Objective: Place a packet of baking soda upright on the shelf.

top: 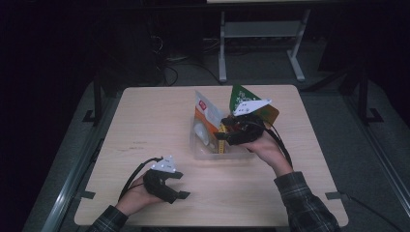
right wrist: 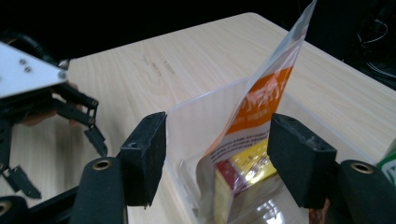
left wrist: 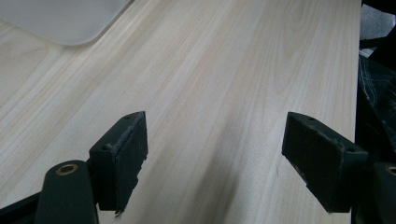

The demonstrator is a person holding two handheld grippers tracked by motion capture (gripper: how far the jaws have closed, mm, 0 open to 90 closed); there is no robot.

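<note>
Here my right tongs stand partly open, the orange-and-white pouch upright between their pads, untouched, inside the clear bin. My left tongs gape wide over bare worktop, holding nothing.

The clear bin is cut off by the left gripper view's top edge.

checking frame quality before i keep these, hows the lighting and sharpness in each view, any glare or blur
High view: the table is lit, the floor and surroundings fall into near black, detail is soft. Left gripper view: even light on sharp wood grain, the near pads slightly soft, a faint shadow between them. Right gripper view: dark background, glare on the clear bin, and the orange pouch looks a little soft.
</note>
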